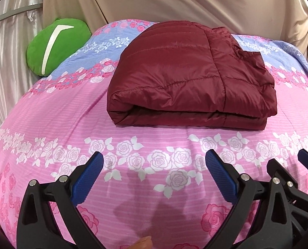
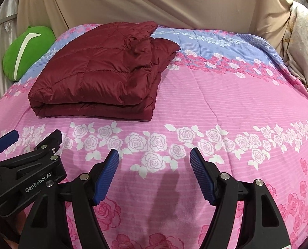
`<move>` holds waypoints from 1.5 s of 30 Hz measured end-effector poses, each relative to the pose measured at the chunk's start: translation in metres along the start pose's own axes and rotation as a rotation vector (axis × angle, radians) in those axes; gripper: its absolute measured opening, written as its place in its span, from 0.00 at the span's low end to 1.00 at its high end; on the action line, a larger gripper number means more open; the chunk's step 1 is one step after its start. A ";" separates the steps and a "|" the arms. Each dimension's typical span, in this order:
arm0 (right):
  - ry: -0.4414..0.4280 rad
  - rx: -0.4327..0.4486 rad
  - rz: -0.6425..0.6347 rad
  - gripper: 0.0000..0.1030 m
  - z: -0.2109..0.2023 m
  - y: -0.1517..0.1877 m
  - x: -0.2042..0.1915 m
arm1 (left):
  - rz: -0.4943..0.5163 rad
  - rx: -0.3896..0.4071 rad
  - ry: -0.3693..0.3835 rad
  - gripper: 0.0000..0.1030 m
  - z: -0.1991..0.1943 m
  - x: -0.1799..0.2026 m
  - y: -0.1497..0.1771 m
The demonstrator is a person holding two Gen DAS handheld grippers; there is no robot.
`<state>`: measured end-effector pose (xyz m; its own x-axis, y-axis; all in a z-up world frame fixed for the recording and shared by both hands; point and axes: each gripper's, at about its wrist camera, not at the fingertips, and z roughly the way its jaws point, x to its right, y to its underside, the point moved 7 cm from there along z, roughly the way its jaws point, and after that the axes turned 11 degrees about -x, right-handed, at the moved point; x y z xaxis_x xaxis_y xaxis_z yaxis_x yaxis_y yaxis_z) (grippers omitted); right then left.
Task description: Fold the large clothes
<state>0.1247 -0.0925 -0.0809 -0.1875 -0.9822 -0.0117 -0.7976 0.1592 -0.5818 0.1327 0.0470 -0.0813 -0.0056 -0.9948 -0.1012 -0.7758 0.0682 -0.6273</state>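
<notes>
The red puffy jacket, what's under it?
The folded jacket lies on the pink rose bedspread. The part of the bedspread beneath the jacket is covered, so nothing else can be seen there.

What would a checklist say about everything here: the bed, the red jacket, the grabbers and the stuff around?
Surface: bed cover, pink and blue with rose bands, a few soft creases.
Job's things: maroon puffer jacket, folded into a stacked bundle, lying flat on the cover, folded edge toward the grippers.
Clutter: green cushion with a white stripe, at the far left edge of the bed, apart from the jacket.
Grippers: left gripper open, nothing between its pads; right gripper open, nothing between its pads; both short of the jacket, above the cover.
Cables: nothing seen.
Surroundings: beige drape behind the bed; pale shiny curtain at the left.
</notes>
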 end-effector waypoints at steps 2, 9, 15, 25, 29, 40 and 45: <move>0.003 0.001 0.000 0.67 0.000 0.000 -0.001 | 0.000 -0.001 -0.001 0.93 0.000 0.000 0.000; 0.004 0.001 -0.002 0.67 0.000 0.000 0.000 | 0.000 -0.002 -0.002 0.93 0.000 0.000 0.000; 0.012 0.002 -0.002 0.67 0.000 0.000 0.000 | 0.001 -0.006 -0.002 0.91 0.001 0.001 0.001; 0.020 0.001 -0.002 0.68 0.000 0.001 -0.003 | 0.003 -0.009 -0.005 0.90 0.001 0.001 0.001; 0.023 0.003 -0.003 0.68 0.000 0.001 -0.003 | 0.004 -0.009 -0.005 0.89 0.002 0.001 0.001; 0.025 0.003 -0.007 0.68 0.000 0.001 -0.002 | 0.006 -0.009 -0.004 0.89 0.002 0.001 0.001; 0.027 0.004 -0.008 0.68 0.000 0.001 -0.002 | 0.007 -0.007 -0.005 0.88 0.001 0.001 0.001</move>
<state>0.1239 -0.0907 -0.0811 -0.1964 -0.9804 0.0146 -0.7967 0.1509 -0.5852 0.1327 0.0460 -0.0826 -0.0081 -0.9940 -0.1095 -0.7803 0.0747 -0.6209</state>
